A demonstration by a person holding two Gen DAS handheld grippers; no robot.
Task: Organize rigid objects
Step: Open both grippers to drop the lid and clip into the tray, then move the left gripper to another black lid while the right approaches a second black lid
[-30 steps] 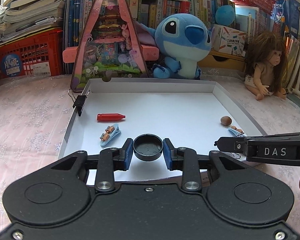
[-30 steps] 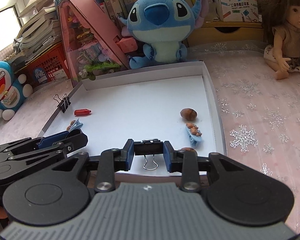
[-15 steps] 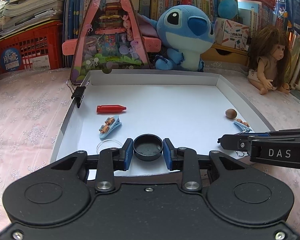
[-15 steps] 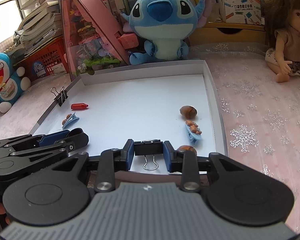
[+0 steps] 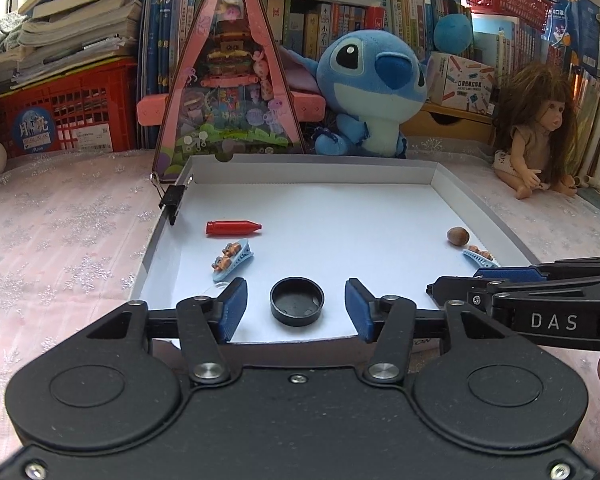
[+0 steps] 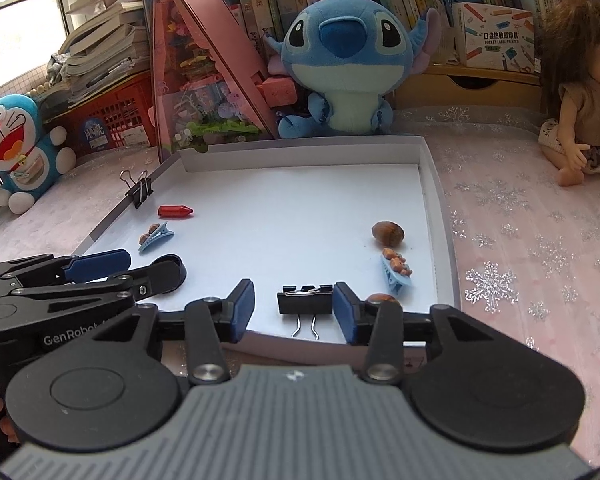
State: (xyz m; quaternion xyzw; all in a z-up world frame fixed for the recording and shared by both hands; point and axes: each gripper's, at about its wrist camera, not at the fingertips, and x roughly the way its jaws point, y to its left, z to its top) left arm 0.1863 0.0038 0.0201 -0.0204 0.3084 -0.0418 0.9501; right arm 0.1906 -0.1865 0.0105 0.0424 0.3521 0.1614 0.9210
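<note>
A white tray (image 5: pixel 440 178) lies on the pink cloth. My left gripper (image 5: pixel 296 306) is open, its pads on either side of a black round cap (image 5: pixel 297 301) that rests on the tray floor near the front edge. My right gripper (image 6: pixel 294 306) is open around a black binder clip (image 6: pixel 305 303) that sits on the tray's front edge. In the tray lie a red crayon-like piece (image 5: pixel 232 227), two blue hair clips (image 5: pixel 233 260) (image 6: pixel 396 274) and a brown nut (image 6: pixel 387 233). A second binder clip (image 6: pixel 138 190) grips the tray's left wall.
A pink triangular toy box (image 5: pixel 228 92), a blue plush (image 5: pixel 374 88) and a doll (image 5: pixel 538 124) stand behind the tray. A red crate (image 5: pixel 66 116) and book stacks are at the back left. Another brown nut (image 6: pixel 382 299) sits behind my right finger.
Both grippers have opened. The left let go of the black cap, which now rests in the tray. The right released the binder clip on the front edge.
</note>
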